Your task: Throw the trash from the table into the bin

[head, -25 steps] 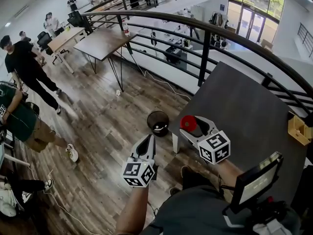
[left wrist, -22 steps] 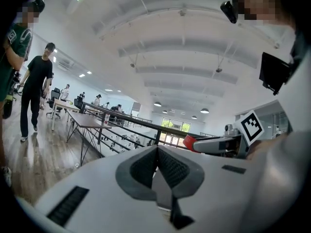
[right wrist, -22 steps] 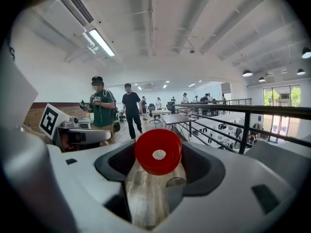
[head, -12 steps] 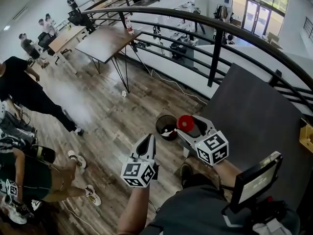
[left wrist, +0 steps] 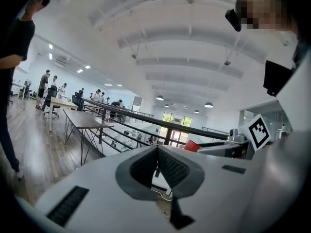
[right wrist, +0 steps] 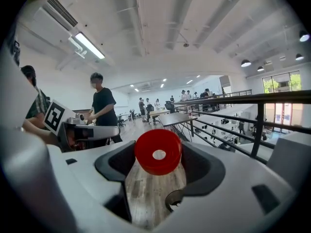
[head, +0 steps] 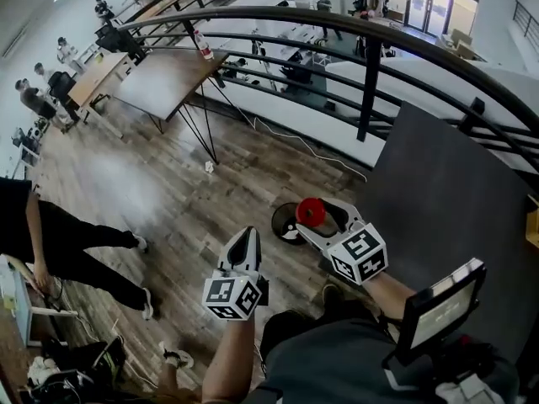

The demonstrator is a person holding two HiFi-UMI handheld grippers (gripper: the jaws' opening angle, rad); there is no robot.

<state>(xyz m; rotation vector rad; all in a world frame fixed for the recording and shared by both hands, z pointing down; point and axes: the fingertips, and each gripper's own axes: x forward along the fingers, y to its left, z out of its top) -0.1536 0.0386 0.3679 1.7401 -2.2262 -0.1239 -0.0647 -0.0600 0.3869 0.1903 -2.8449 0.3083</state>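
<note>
My right gripper [head: 313, 214] is shut on a red cup [head: 309, 212], held in the air past the left edge of the dark table [head: 438, 200]. In the right gripper view the red cup [right wrist: 158, 151] sits between the two jaws, its round end facing the camera. The black mesh bin [head: 285, 225] stands on the wood floor just below and left of the cup, partly hidden by it; the bin [right wrist: 175, 200] also shows low between the jaws. My left gripper [head: 246, 237] hangs over the floor left of the bin, its pads [left wrist: 157, 165] pressed together on nothing.
A curved black railing [head: 370, 66] runs behind the table. Another table [head: 164, 78] on thin legs stands farther back on the floor. A person in black trousers [head: 76, 251] is at the left, and other people sit at desks far back.
Both grippers have moved leftward off the table's edge toward the bin, which now lies right under the red cup. The person in black has walked toward the lower left.
</note>
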